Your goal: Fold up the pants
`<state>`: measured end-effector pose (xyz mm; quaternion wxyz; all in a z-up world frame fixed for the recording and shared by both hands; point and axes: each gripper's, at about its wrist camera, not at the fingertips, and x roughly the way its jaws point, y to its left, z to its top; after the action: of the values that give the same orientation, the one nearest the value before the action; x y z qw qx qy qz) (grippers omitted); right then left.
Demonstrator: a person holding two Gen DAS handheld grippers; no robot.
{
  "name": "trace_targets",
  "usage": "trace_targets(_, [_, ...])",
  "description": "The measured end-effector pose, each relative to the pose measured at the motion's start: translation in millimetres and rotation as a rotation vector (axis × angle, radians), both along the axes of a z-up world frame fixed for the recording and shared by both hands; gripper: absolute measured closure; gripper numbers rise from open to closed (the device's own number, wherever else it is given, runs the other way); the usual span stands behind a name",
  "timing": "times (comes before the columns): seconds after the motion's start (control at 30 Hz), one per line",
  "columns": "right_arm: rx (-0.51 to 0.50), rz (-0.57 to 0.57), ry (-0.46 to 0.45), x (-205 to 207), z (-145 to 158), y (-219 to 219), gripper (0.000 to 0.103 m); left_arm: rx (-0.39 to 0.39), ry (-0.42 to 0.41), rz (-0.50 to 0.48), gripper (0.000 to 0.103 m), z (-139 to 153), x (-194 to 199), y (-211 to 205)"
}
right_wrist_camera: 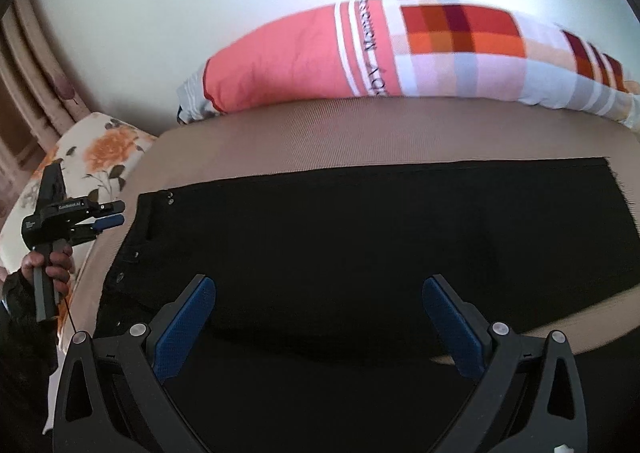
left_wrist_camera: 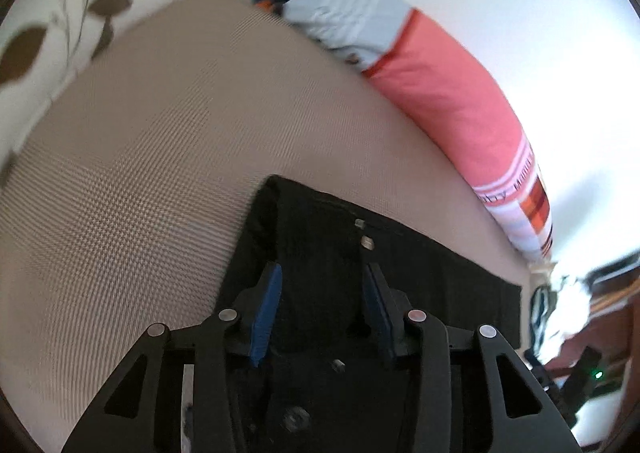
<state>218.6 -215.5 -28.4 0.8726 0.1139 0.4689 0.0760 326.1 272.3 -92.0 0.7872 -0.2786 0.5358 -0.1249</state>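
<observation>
Black pants (right_wrist_camera: 380, 237) lie flat on a beige bed cover (right_wrist_camera: 300, 141), waistband with small buttons at the left, legs running right. My right gripper (right_wrist_camera: 318, 285) is open wide, just above the near edge of the pants. My left gripper (left_wrist_camera: 322, 273) is open, hovering over the waistband end of the pants (left_wrist_camera: 328, 253), with nothing between its blue pads (left_wrist_camera: 266, 309). The left gripper also shows in the right wrist view (right_wrist_camera: 108, 221), held by a hand beside the waistband, apart from the cloth.
A long pink and checked pillow (right_wrist_camera: 360, 53) lies along the far edge by the white wall. A floral pillow (right_wrist_camera: 100, 149) sits at the left end. A grey-blue cloth (left_wrist_camera: 344, 17) lies beyond the pink pillow (left_wrist_camera: 448, 93).
</observation>
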Motion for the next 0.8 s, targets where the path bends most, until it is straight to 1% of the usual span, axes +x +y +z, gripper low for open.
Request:
trace_targets(0.13, [-0.001, 0.017, 0.017, 20, -10, 14, 0.000, -0.067, 0.039, -0.006, 0.060, -19, 13, 10])
trace_targets(0.17, [-0.003, 0.021, 0.022, 24, -12, 17, 0.000, -0.099, 0.045, -0.015, 0.060, -22, 17, 10])
trace_targets(0.23, [-0.003, 0.031, 0.030, 34, -15, 23, 0.000, -0.140, 0.035, -0.048, 0.060, -24, 22, 6])
trace_targets(0.27, [-0.003, 0.037, 0.032, 38, -17, 26, 0.000, -0.151, 0.032, -0.067, 0.060, -25, 26, 4])
trace_targets(0.37, [0.000, 0.050, 0.035, 52, -22, 32, 0.000, -0.151, 0.016, -0.111, 0.060, -28, 38, -1])
trace_targets(0.5, [0.011, 0.070, 0.031, 68, -27, 39, 0.000, -0.217, 0.019, -0.150, 0.060, -34, 55, -9])
trace_targets(0.6, [0.004, 0.099, 0.028, 82, -33, 41, 0.000, -0.230, -0.002, -0.183, 0.060, -36, 66, -20])
trace_targets(0.73, [0.008, 0.150, 0.033, 100, -39, 42, 0.000, -0.277, 0.010, -0.154, 0.061, -46, 76, -25])
trace_targets(0.8, [-0.001, 0.188, 0.038, 111, -43, 44, 0.000, -0.283, 0.006, -0.127, 0.060, -48, 76, -26])
